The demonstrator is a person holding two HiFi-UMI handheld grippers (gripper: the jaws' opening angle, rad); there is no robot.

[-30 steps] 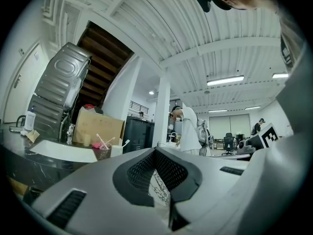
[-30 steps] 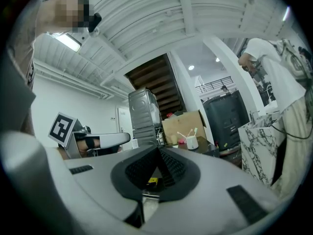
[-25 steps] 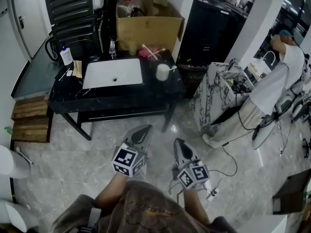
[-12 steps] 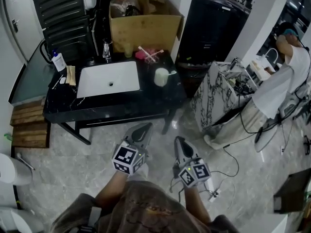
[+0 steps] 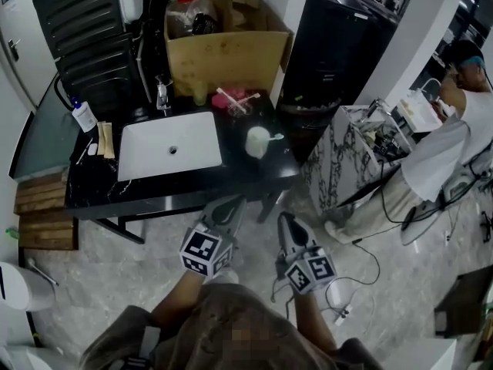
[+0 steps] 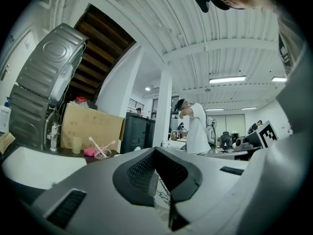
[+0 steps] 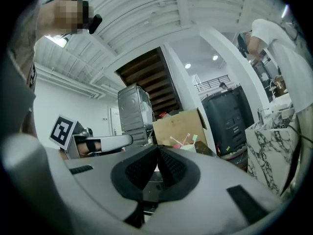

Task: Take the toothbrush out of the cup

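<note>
Holding my left gripper [image 5: 229,206] and right gripper [image 5: 286,223] low centre, fingers clenched on nothing, I judge the cup [image 5: 257,142], toothbrush [image 5: 275,136] inside, upper centre on the surface [image 5: 192,185], not yet within reach.

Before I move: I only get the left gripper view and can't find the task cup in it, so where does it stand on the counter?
Observer: The head view shows the white cup upright on the black counter, just right of the sink.
Operator: Is the toothbrush in it?
Observer: Yes. In the right gripper view the toothbrush sticks up out of that cup, with its head above the rim.
</note>
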